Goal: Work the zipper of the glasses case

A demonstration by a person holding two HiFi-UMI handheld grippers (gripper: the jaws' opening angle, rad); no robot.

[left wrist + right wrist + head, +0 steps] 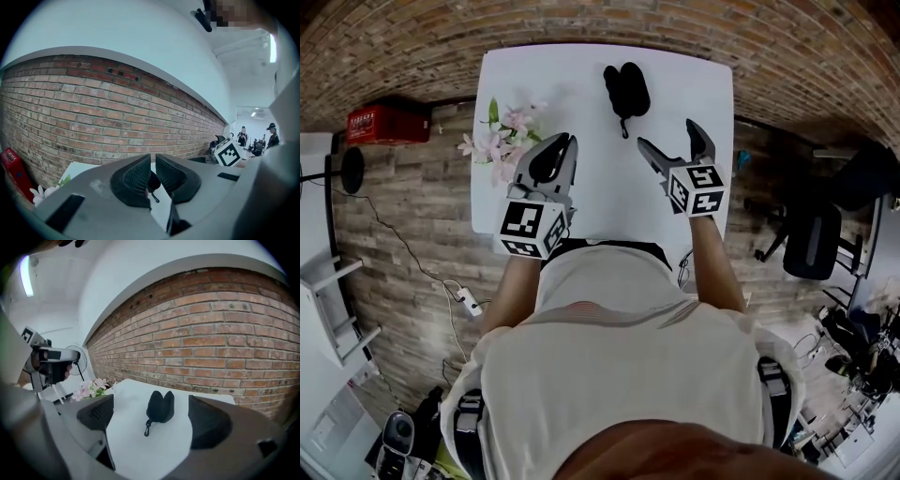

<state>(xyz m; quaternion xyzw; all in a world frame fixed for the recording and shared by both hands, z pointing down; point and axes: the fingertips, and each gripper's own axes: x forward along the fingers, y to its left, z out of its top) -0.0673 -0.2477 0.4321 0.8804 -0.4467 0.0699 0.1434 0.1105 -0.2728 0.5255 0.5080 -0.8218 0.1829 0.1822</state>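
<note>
The left gripper [153, 161] has its jaws closed together with nothing between them. The right gripper [667, 133] has its jaws wide apart and empty. Both hang over the near half of the bench [581, 75], apart from each other. One black glasses case [626, 89] lies at the far middle of the bench, ahead of both grippers and touching neither, its clip pointing toward the person. One bunch of pink flowers [502, 141] lies at the bench's left edge. The bench is white and stands against a brick wall [225, 333]. One red box [389, 122] sits left of the bench, and one dark office chair [814, 242] stands to the right.
</note>
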